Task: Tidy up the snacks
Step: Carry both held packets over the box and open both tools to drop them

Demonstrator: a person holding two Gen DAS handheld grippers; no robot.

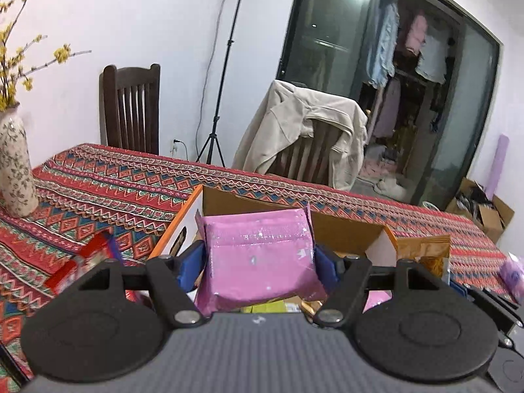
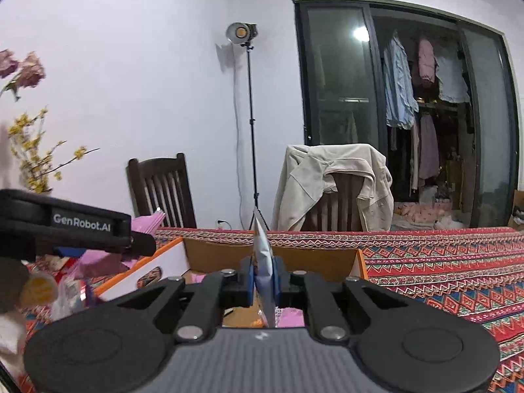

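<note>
Here the left gripper (image 1: 259, 262) clamps a pink snack packet (image 1: 258, 255) between its blue pads (image 1: 191, 263), which press on the packet's two sides; the packet sits upright in the grip, above the open cardboard box (image 1: 344, 229) on the patterned tablecloth (image 1: 114, 190). In the left wrist view the box lies straight ahead at 12 o'clock, an orange snack bag (image 1: 422, 255) stands at its right end toward 2 o'clock, and a blurred red packet (image 1: 88, 262) lies on the cloth at about 9 o'clock. A flowered vase (image 1: 14, 163) with yellow blossoms stands further off at 10 o'clock.

The right gripper (image 2: 263, 278) is pinched nearly shut on a thin white-and-blue packet (image 2: 263, 262) held edge-on, its top rising toward 12 o'clock over the same box (image 2: 229, 255). In that view the left gripper's strap (image 2: 65, 222) shows at 9 o'clock, with the pink packet (image 2: 150, 222) poking out beyond it. Pink packets (image 2: 288, 319) lie down inside the box beneath the right gripper.
</note>
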